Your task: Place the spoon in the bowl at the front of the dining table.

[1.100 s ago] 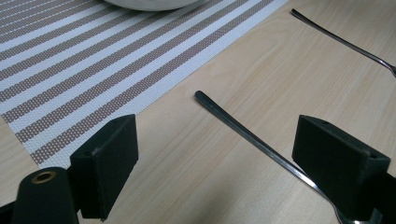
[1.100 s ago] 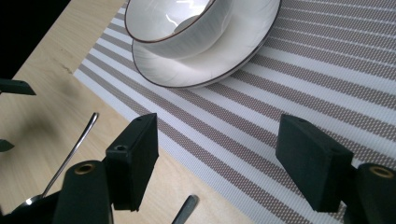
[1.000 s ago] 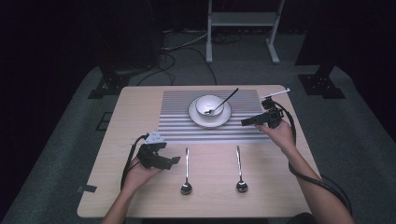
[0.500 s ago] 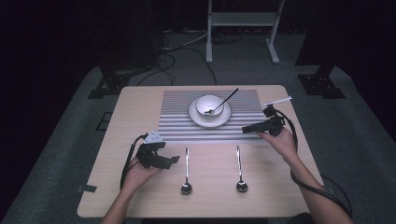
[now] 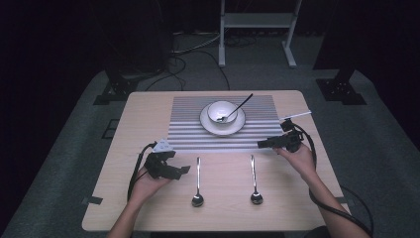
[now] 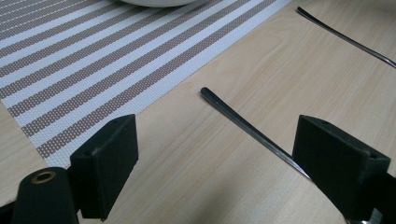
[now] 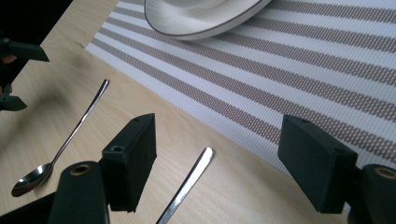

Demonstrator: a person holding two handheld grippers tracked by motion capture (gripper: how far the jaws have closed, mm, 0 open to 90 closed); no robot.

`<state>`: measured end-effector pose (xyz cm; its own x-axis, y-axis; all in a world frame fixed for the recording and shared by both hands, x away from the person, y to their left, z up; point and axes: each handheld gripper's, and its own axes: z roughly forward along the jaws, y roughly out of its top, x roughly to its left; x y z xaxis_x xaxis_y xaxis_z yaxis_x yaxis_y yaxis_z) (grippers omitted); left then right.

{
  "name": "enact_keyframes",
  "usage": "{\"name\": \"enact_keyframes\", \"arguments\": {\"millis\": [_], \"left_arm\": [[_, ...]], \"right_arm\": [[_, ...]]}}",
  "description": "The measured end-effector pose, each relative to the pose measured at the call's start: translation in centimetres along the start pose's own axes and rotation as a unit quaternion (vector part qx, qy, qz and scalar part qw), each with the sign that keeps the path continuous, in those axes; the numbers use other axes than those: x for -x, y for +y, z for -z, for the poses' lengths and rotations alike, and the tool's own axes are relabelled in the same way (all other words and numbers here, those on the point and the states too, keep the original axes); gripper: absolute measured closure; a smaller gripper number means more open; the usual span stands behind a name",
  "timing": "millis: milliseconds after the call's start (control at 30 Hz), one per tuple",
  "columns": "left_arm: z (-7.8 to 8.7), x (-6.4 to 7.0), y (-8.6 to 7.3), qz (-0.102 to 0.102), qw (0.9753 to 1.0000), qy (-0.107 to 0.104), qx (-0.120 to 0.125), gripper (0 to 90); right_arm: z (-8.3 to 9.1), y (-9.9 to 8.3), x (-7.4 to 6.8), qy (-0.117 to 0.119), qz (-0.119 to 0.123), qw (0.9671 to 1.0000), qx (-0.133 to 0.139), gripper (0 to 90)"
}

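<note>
Two metal spoons lie on the wooden table in front of the striped placemat, a left spoon and a right spoon. On the mat a white plate carries a small bowl with a third spoon leaning in it. My left gripper is open just left of the left spoon; that spoon's handle runs between the jaws of the left gripper. My right gripper is open at the mat's front edge, and in its own view the right gripper straddles the right spoon's handle tip.
The left spoon and the plate's rim appear in the right gripper view, with the left gripper at the left edge. Behind the table stand a white metal frame, black stands and floor cables.
My right gripper has come back from beside the plate toward the near side, down to the mat's front edge over the right spoon's handle. The left gripper has hardly moved.
</note>
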<state>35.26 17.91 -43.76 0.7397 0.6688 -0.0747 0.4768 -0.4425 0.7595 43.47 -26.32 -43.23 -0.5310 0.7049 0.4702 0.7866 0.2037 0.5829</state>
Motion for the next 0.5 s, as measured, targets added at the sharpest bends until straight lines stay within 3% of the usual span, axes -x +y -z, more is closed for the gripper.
{"name": "enact_keyframes", "arguments": {"millis": [500], "left_arm": [[-0.1,0.2,0.0,-0.003,1.0000,-0.001,-0.004,13.4]], "right_arm": [[0.5,-3.3,-0.6,-0.002,0.008,0.9999,0.008,26.4]]}}
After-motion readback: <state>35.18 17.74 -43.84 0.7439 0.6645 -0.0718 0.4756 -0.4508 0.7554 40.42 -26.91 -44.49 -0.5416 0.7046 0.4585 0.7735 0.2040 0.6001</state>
